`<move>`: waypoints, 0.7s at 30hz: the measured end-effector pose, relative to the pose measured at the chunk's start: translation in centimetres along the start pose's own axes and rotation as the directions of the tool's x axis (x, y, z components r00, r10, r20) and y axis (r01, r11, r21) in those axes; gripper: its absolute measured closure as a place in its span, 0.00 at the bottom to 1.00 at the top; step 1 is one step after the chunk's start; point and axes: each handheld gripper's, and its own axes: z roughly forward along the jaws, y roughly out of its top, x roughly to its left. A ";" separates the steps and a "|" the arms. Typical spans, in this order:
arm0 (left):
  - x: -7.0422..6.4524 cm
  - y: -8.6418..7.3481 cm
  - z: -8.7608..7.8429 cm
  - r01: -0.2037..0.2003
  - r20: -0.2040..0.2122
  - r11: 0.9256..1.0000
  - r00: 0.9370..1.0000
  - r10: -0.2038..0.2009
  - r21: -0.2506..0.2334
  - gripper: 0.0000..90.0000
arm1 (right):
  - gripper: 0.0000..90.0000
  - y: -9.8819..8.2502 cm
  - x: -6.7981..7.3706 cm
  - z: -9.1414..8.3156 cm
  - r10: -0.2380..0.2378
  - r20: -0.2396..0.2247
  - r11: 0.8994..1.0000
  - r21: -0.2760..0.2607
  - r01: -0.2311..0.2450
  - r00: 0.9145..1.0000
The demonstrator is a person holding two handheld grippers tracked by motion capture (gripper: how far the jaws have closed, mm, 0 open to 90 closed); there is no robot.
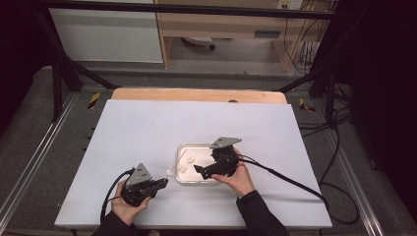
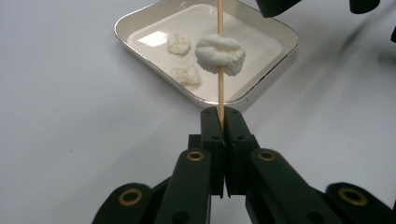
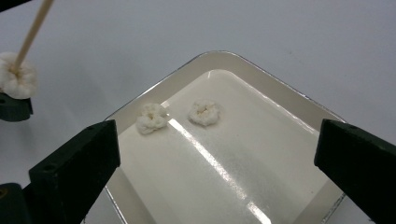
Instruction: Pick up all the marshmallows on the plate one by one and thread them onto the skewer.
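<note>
Step in hand: threading white puffy pieces onto a stick, looks like. One on, two left in the tray.

Left gripper (image 2: 219, 122): clamped tight on the butt end of the thin pale wooden skewer (image 2: 219, 56), held low over the white table (image 1: 147, 128) near the front edge, just left of the tray.

Skewer axis: long axis straight out along the left jaws, free tip aimed up and away over the tray; in the high view (image 1: 177, 162) slanting from lower left to upper right across the tray's left edge.

Threaded piece: one white fluffy marshmallow-like lump (image 2: 220, 53) speared through the middle, sitting partway up the stick, hanging off the table just short of the tray's near rim, not touching it as far as can be told.

Tray: shallow square white metal tray with rounded corners (image 3: 280, 100), around the middle of the table, glossy floor.

Loose pieces: two more small white fluffy lumps, one (image 3: 152, 117) and the other (image 3: 204, 112), side by side near the tray's left wall, close but apart.

Right gripper (image 3: 217, 154): jaws spread wide, nothing between the pads, hovering over the tray with the two loose lumps straight ahead.

Next move, best guess: right claw down onto one loose lump, gentle squeeze (soft stuff, easy to squash), lift, then line its centre up with the skewer tip and push on.

Catch: stick is thin and gripped at the very end only, so tip wobble likely; left hand steady, push along the axis, not across.
</note>
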 end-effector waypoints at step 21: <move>0.2 0.0 0.0 0.000 -0.006 1.000 1.000 0.000 0.002 0.98 | 0.34 2.1 0.3 5.2 -0.019 0.036 0.996 0.086 0.016 0.999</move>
